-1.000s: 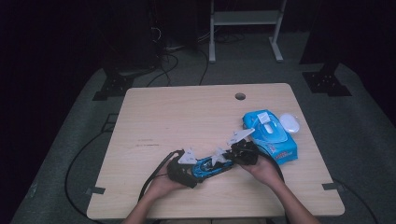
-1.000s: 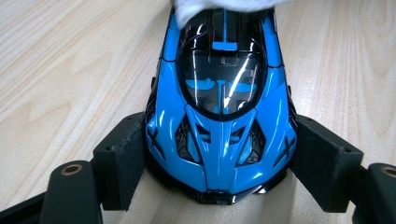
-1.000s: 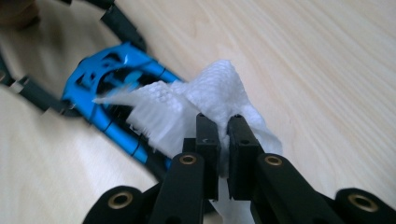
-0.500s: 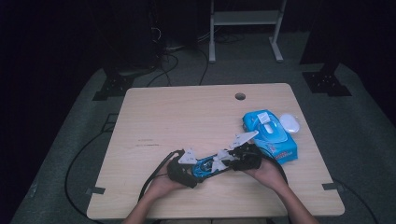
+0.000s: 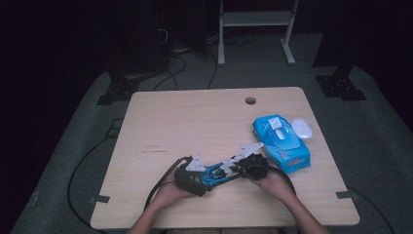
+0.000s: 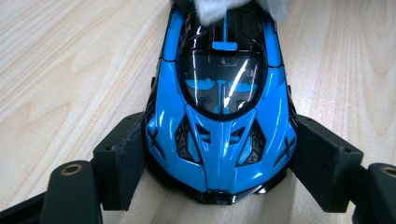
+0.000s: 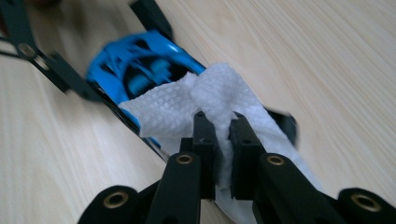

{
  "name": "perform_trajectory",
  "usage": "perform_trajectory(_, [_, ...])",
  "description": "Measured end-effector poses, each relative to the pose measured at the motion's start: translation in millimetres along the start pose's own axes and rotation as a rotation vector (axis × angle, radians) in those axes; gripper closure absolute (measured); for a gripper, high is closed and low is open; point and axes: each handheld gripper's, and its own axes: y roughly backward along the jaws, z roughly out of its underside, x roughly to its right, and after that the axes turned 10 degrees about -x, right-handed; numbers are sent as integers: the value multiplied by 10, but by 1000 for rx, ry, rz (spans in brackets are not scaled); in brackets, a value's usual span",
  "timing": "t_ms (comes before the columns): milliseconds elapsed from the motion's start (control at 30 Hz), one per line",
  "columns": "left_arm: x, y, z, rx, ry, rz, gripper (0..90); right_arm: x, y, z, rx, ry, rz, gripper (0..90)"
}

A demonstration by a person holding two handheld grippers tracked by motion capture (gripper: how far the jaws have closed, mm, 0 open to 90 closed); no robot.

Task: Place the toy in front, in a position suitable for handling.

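1. The left gripper [image 6: 219,186] has its jaws clamped on the nose of a blue toy car [image 6: 219,121], low on the tabletop [image 5: 195,122].
2. The right gripper [image 7: 223,135] pinches a white tissue [image 7: 196,100] against the car's tail.
3. Wiping looks underway; roof and nose seemingly remain.
4. A wipes pack [image 5: 282,141] lies well apart.

Blue toy car under a white tissue, near our edge of the table

We see the blue toy car [image 6: 219,121], glossy blue with black vents and a dark clear canopy, standing on its wheels on the pale wood, its nose toward the left gripper view's camera and pinched at both flanks between black pads. We see the white tissue [image 7: 210,105], crumpled and dimpled, lying on the car's other end, a fold of it clamped between two black jaws.
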Motion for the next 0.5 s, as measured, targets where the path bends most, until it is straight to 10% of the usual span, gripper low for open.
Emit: perform_trajectory(500, [-4, -4, -3, 1, -3, 2, 244, 68, 42, 94, -5, -39, -22, 838])
